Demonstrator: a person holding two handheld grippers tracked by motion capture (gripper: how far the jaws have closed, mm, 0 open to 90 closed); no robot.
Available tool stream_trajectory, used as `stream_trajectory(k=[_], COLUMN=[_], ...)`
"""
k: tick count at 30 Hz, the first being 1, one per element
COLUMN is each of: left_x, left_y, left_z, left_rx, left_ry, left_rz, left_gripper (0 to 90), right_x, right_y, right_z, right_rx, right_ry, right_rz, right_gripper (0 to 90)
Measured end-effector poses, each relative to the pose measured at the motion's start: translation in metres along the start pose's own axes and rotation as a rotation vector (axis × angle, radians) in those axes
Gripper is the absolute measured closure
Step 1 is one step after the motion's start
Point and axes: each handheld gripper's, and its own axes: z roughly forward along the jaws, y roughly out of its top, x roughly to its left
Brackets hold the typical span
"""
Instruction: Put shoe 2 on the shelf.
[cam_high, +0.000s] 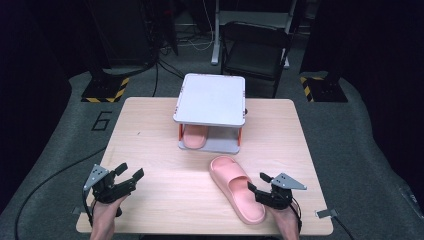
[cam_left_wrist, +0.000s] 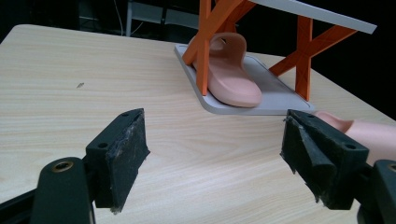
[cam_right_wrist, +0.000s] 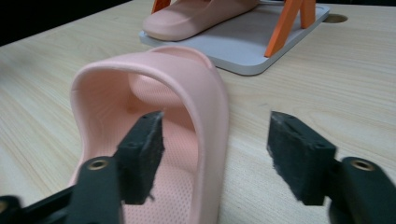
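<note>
Right gripper (cam_high: 256, 184) jaws are spread astride the side wall of the loose pink slipper (cam_high: 236, 189), pads not pressing, and my left gripper (cam_high: 129, 172) sits spread over bare table, well left of the slipper. That slipper lies just in front of the shoe rack (cam_high: 210, 100), whose bottom shelf holds its mate (cam_high: 194, 136). Looks like light, soft foam, so I'd pinch the strap edge or side wall, not the flat sole.

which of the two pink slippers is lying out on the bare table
The pink slipper beside the right gripper lies on the bare table; the other slipper sits tucked under the white rack.
</note>
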Motion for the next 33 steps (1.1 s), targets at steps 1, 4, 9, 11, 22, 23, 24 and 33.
stream_trajectory(k=[1, 4, 9, 11, 22, 23, 24, 33], left_x=[0.0, -0.001, -0.001, -0.001, 0.001, 0.001, 0.002, 0.007], left_y=[0.0, -0.001, -0.001, 0.0, -0.001, -0.001, -0.001, 0.001], left_z=[0.0, 0.001, 0.004, 0.004, 0.002, 0.003, 0.003, 0.0], left_rx=[-0.001, 0.006, 0.007, -0.003, -0.004, -0.011, -0.011, -0.005], left_ry=[-0.003, -0.007, -0.014, -0.017, -0.023, -0.017, -0.02, -0.013], left_rz=[-0.003, 0.001, 0.001, 0.002, 0.001, -0.002, -0.001, 0.003], left_gripper=[22.2, 22.2, 22.3, 22.6, 23.1, 23.1, 23.1, 23.7], right_x=[0.0, 0.002, 0.004, 0.006, 0.014, 0.014, 0.013, 0.013], right_y=[0.001, 0.003, 0.006, 0.008, 0.039, 0.044, 0.048, 0.073], right_z=[0.002, 0.01, 0.026, 0.03, 0.049, 0.055, 0.06, 0.107], right_rx=[0.004, 0.035, 0.086, 0.104, 0.034, 0.021, 0.024, 0.019], right_ry=[0.002, 0.0, 0.0, -0.006, -0.126, -0.146, -0.166, -0.318], right_rz=[-0.006, -0.033, -0.059, -0.071, -0.034, -0.02, -0.019, -0.01], right_gripper=[42.7, 55.3, 67.2, 75.6, 81.1, 80.8, 80.6, 78.0])
